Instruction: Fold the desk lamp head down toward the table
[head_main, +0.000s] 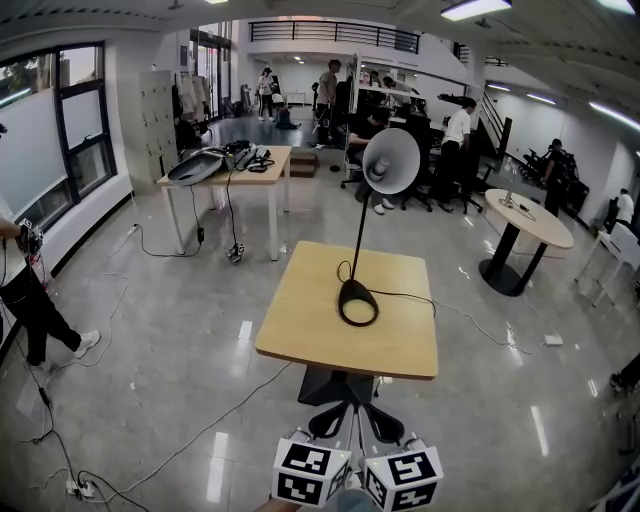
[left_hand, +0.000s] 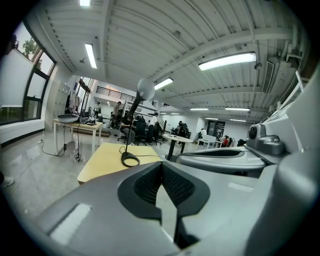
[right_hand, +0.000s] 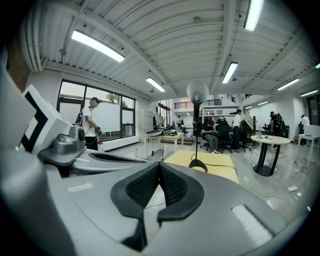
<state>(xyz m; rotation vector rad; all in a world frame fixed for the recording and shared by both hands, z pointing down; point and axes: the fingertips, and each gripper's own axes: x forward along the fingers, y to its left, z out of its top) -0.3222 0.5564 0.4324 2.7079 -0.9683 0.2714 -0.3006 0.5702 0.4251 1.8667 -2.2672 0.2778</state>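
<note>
Judging from the layout, I place the task at the approach step: nothing has been folded yet and neither tool is near the work. The black desk lamp with a thin stem and ring-shaped base stands upright at the centre of the head view. Its base rests on the middle of the square light-wood table. The pale cone-shaped lamp head sits at the top of the stem, in the upper centre of the frame, raised and facing toward me. A black cable runs from the base toward the right edge of the tabletop.

The left gripper and the right gripper lie side by side at the bottom centre of the head view, short of the near table edge and well apart from the lamp. In the left gripper view the left gripper's ribbed pads are pressed together with nothing between them. In the right gripper view the right gripper reads the same, jaws together and empty.

Next move, as I assess it:
1. Carry both tools forward over the table.
2. Spread the jaws of one before it reaches the lamp head.
3. Steady the base or lower stem with the other, since the light base may slide or tip.
4. Take the head or its neck and pivot it down toward the tabletop
</note>
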